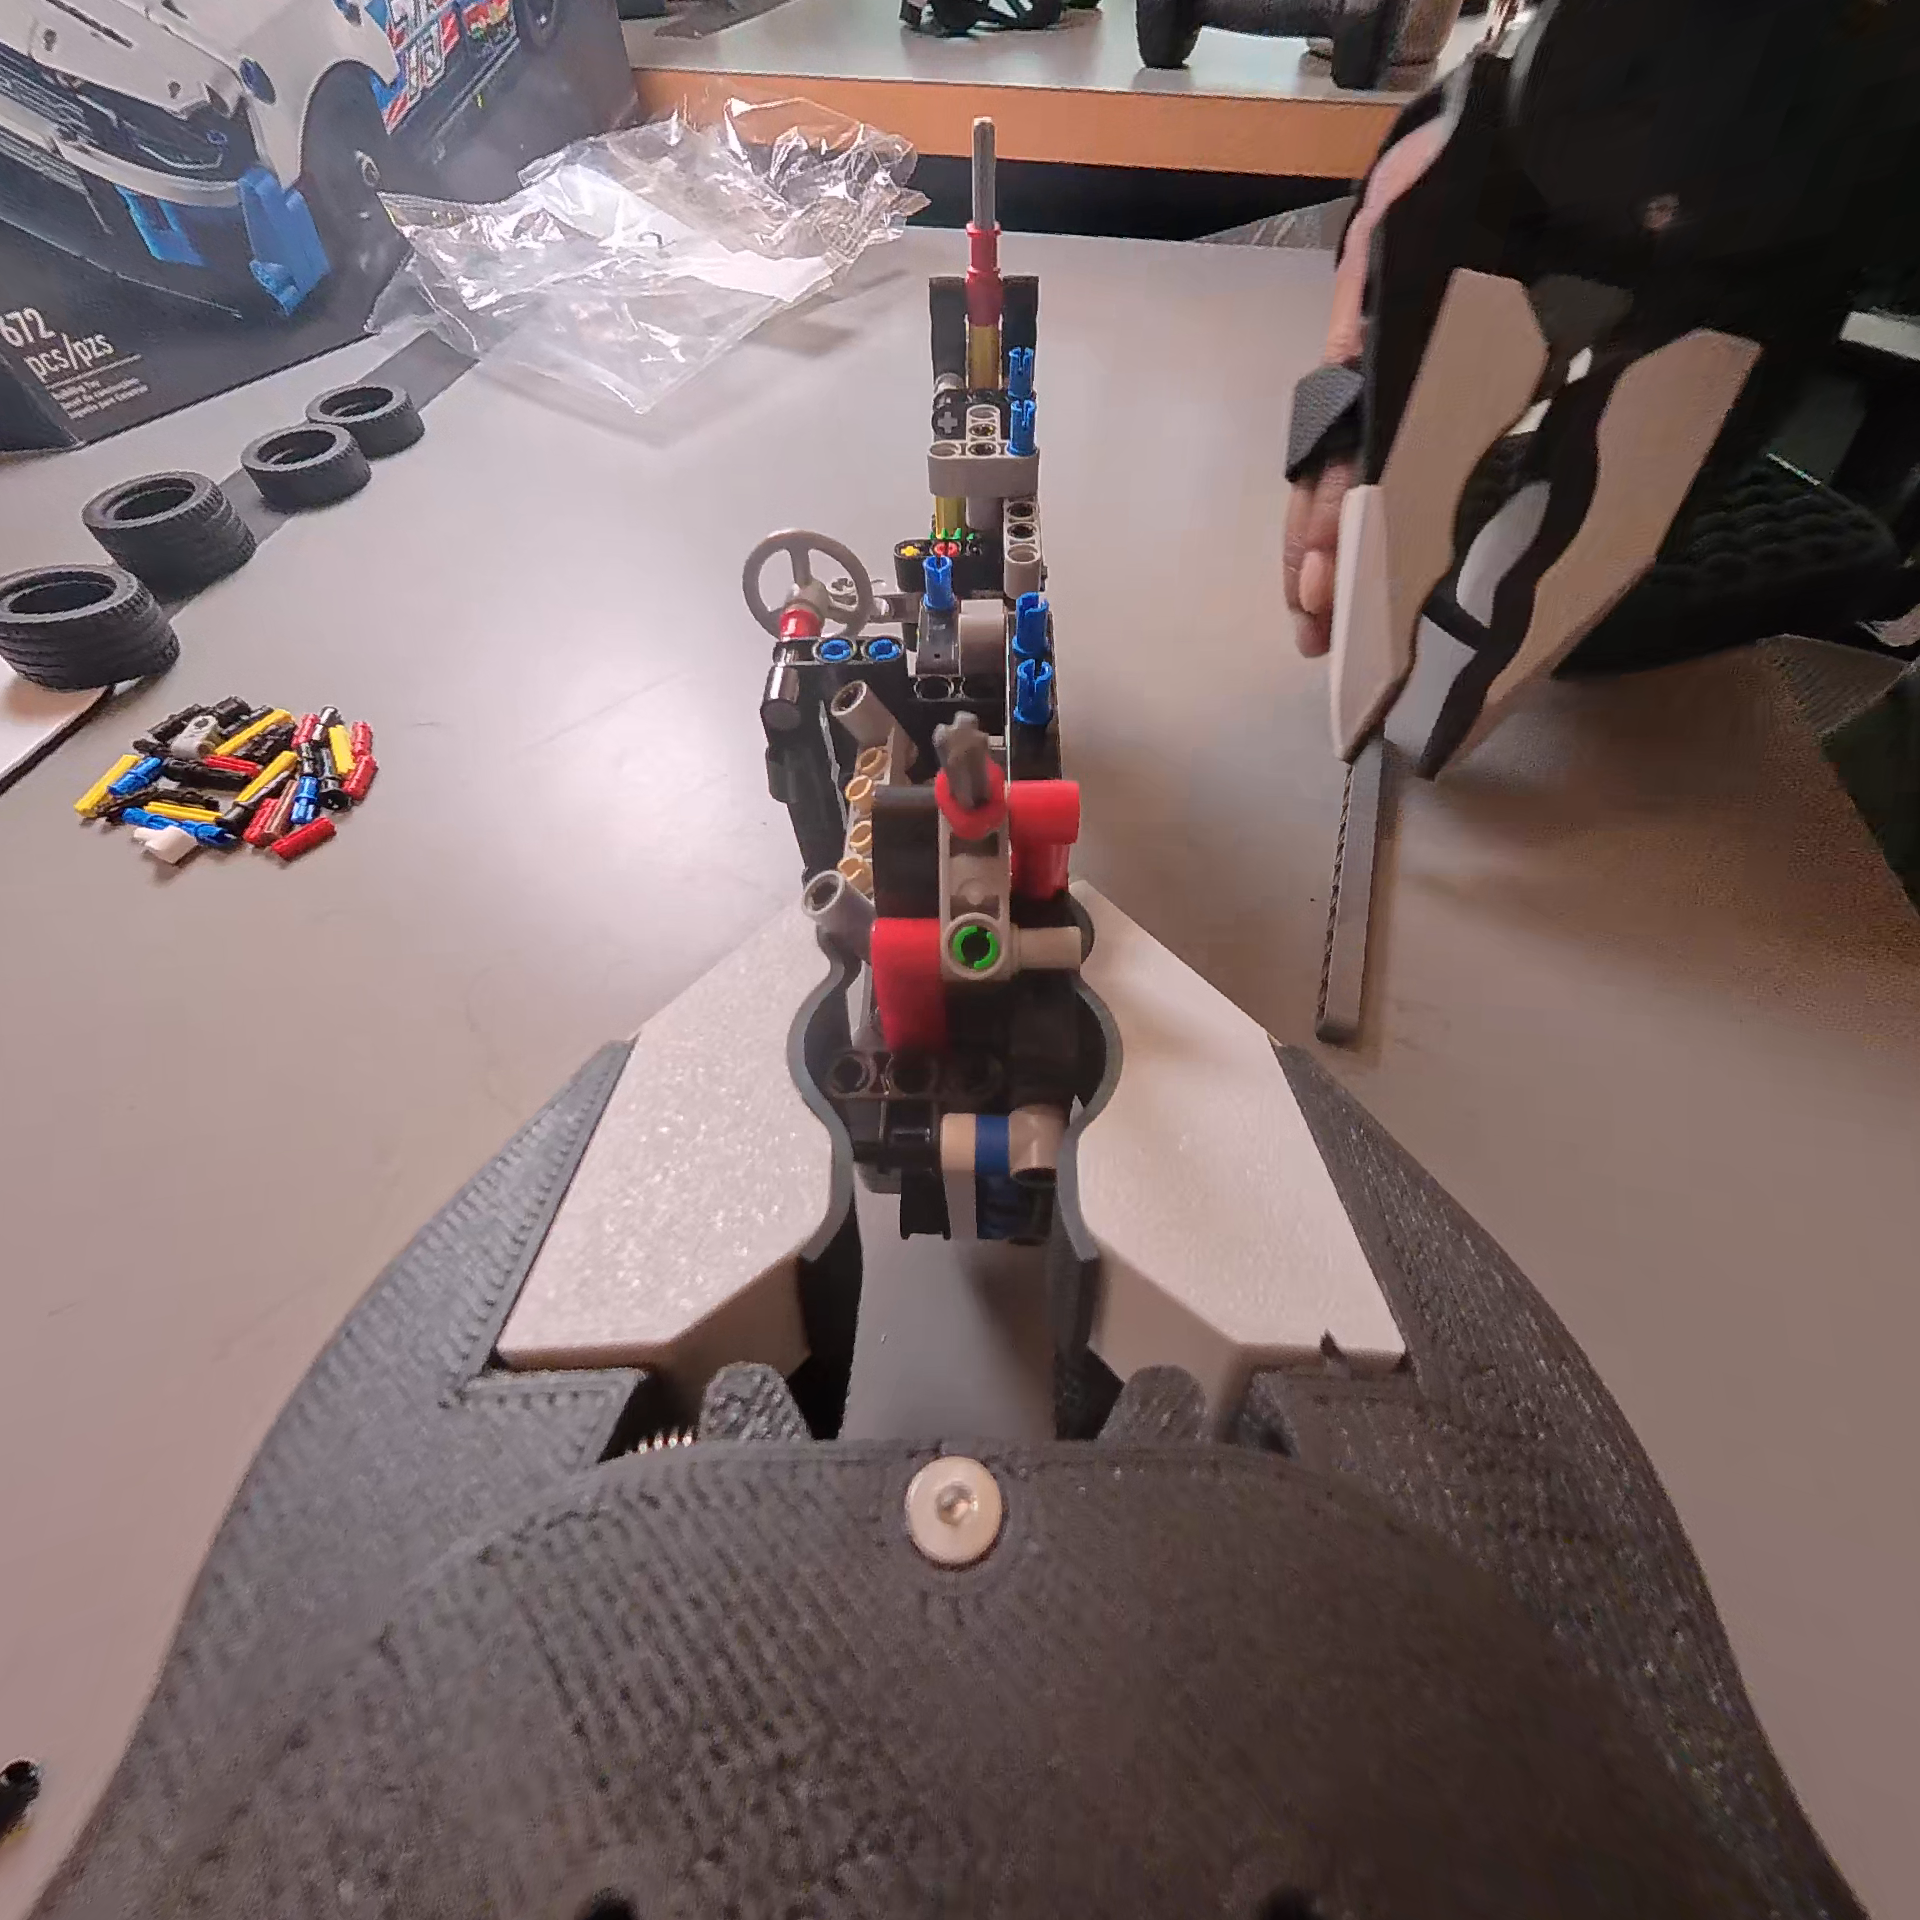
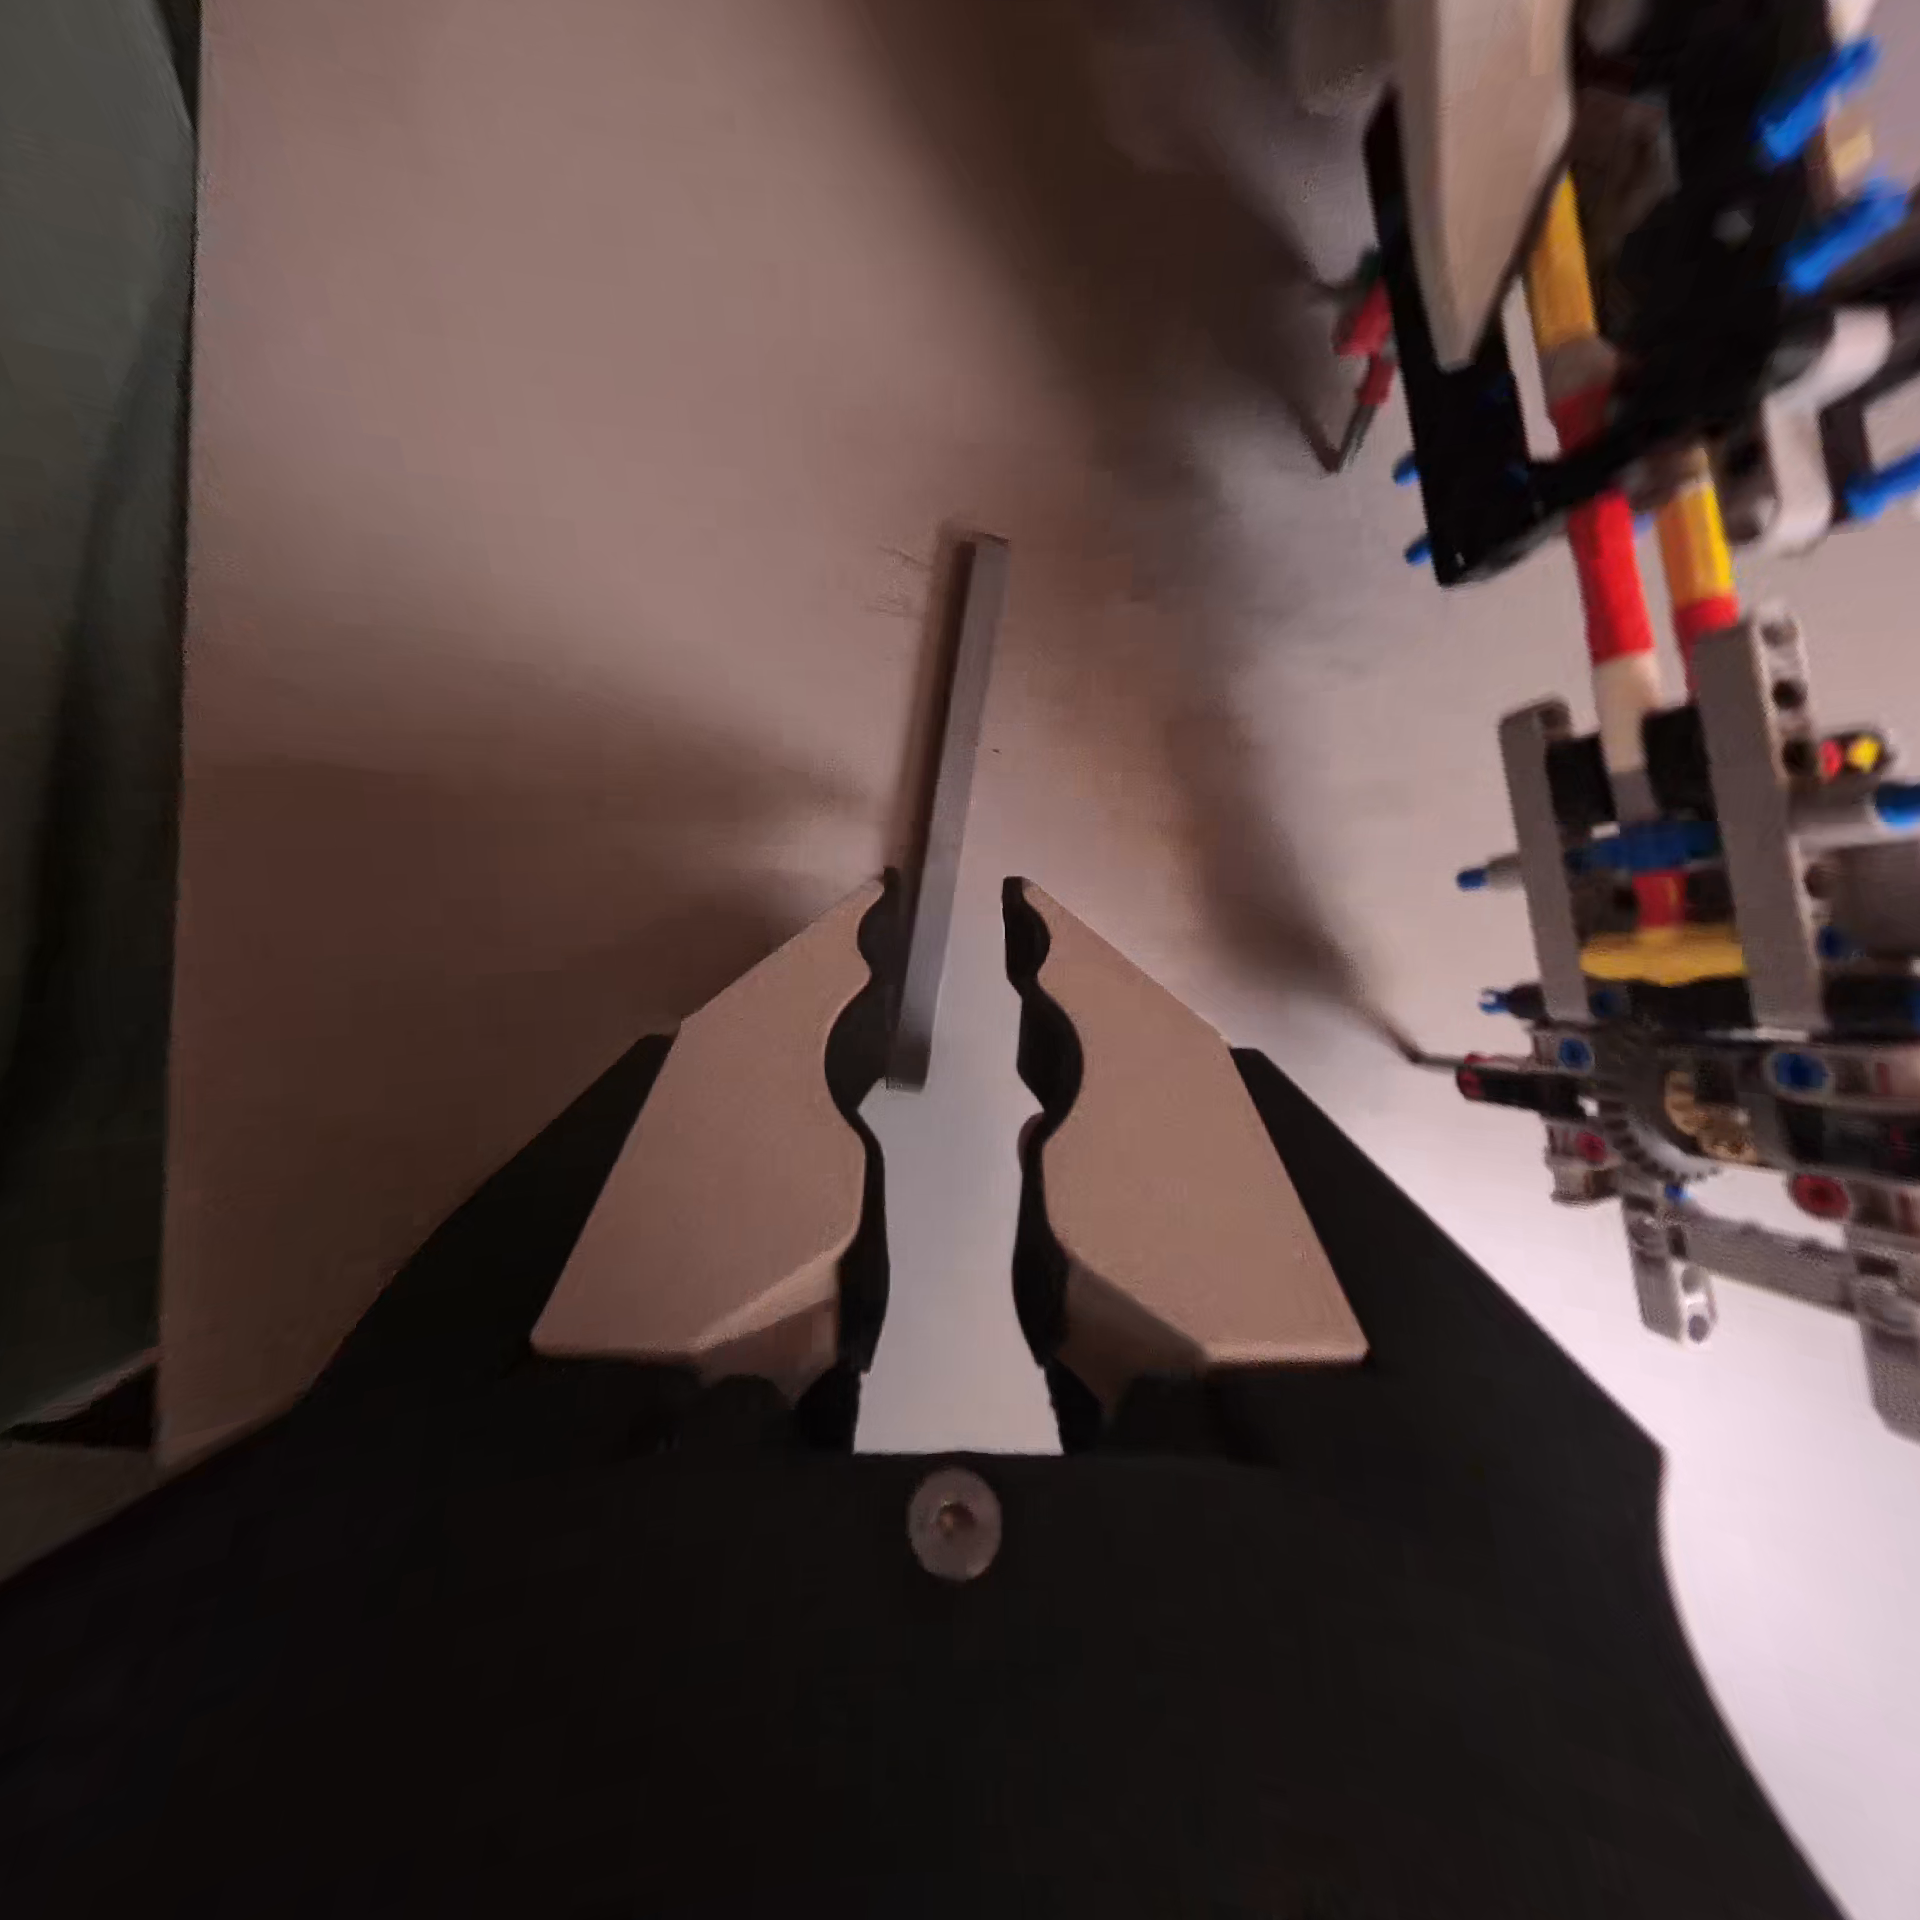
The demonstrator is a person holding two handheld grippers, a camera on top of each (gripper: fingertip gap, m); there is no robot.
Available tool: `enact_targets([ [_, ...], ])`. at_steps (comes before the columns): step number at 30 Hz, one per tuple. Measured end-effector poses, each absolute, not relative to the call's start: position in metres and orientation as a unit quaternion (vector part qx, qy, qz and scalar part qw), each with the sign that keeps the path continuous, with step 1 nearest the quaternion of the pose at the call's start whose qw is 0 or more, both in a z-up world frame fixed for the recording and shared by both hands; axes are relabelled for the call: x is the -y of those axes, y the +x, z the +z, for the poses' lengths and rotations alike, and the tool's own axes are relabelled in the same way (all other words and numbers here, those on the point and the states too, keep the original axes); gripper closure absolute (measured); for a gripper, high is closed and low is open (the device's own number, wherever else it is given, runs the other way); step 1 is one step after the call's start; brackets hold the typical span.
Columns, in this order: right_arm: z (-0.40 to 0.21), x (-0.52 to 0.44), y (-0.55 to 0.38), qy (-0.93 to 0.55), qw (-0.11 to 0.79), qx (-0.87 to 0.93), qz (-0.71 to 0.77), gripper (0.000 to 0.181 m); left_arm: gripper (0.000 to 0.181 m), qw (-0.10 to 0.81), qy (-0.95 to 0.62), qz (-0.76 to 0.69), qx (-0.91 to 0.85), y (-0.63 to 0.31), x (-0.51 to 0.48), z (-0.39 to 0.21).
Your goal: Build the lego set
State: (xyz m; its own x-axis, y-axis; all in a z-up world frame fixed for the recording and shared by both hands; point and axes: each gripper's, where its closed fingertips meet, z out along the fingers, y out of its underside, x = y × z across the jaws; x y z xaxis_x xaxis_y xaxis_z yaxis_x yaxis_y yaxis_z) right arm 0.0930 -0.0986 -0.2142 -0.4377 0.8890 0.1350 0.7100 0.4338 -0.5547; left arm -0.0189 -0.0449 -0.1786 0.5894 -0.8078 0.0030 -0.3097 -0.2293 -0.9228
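My left gripper is shut on the near end of the part-built lego chassis, a long black and grey frame with blue pins, red parts and a grey steering wheel. The chassis stretches away from me over the table. It also shows at the right edge of the right wrist view. My right gripper is open, and a long grey beam lying on the table sits between its fingers, close against the left one. In the left wrist view the right gripper points down at the beam, to the right of the chassis.
Several black tyres and a pile of small coloured pins lie at the left. The set's box and empty clear plastic bags are at the back left. A second table stands behind.
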Motion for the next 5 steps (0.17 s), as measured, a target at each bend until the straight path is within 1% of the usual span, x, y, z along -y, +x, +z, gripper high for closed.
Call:
enact_targets([
  [1, -0.217, 0.102, 0.091, -0.469, 0.234, 0.829, 0.194, 0.169, 0.147, 0.494, -0.742, -0.252, -0.377, -0.019, 0.045, -0.179],
  [3, -0.227, 0.101, 0.087, -0.459, 0.26, 0.835, 0.156, 0.17, 0.147, 0.494, -0.741, -0.253, -0.377, -0.019, 0.045, -0.179],
  [5, -0.232, 0.104, 0.083, -0.464, 0.257, 0.829, 0.174, 0.176, 0.147, 0.494, -0.741, -0.253, -0.377, -0.019, 0.045, -0.179],
])
